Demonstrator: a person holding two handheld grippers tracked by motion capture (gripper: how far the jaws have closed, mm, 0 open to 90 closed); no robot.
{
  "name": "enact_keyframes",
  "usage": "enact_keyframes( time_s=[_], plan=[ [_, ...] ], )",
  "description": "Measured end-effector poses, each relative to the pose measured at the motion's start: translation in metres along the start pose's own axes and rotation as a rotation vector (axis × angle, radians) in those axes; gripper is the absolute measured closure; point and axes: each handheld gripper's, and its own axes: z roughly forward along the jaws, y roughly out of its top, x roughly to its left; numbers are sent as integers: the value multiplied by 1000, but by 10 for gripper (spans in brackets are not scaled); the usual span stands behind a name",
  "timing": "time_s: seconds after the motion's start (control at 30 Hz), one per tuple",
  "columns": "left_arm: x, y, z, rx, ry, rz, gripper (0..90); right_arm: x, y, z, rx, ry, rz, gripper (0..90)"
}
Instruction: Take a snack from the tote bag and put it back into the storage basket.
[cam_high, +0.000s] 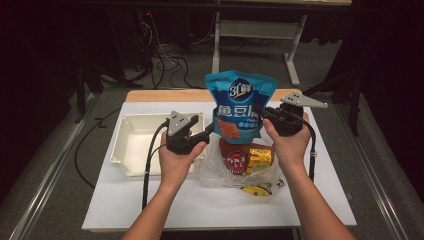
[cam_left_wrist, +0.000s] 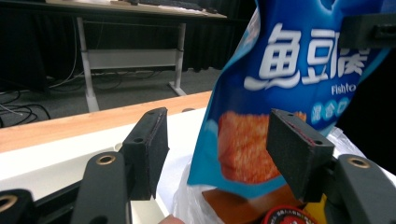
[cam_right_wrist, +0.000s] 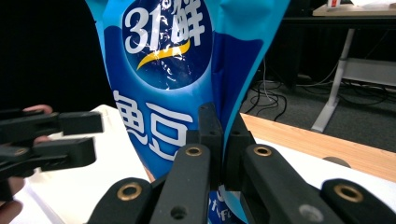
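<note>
Your right gripper (cam_high: 261, 113) has its jaws clamped flat on the right edge of the blue snack bag (cam_high: 240, 105), and that thin pinch on the film is the only thing holding the bag in the air. Your left gripper (cam_high: 212, 127) stands with its jaws apart: in the left gripper view the bag's lower left corner hangs between them, nearer the right-hand pad (cam_left_wrist: 299, 149), and neither pad presses on it. The bag hangs upright above the clear plastic bag (cam_high: 220, 172) of groceries, with the white bin (cam_high: 122, 137) out beyond your left jaws. First risk: the glossy film may slide out of the right jaws, since they bite only a narrow strip near the seam, and any jerk or swing would load that strip. A drop from here would land on the plastic bag's contents, not in the bin. Second risk: if you close the left jaws now, they may catch only the corner tip, which would crease and pull free. Third risk: pulling the two grippers apart once both hold could strain the seam. I judge the bag light but slippery, so seat the left jaws deeper before closing.
</note>
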Motion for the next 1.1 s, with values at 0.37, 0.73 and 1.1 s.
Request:
enact_keyframes(
  time_s=[0.37, 0.73, 1.1],
  plan=[
    [-4, 22, 15, -49, -81, 8, 417, 14, -2, 2, 3, 39, -21, 900],
    [-12, 28, 17, -27, -91, -13, 593, 28, -6, 9, 2, 36, -41, 900],
    [-7, 38, 8, -11, -89, -50, 876, 40, -7, 11, -6, 38, -80, 856]
  ],
)
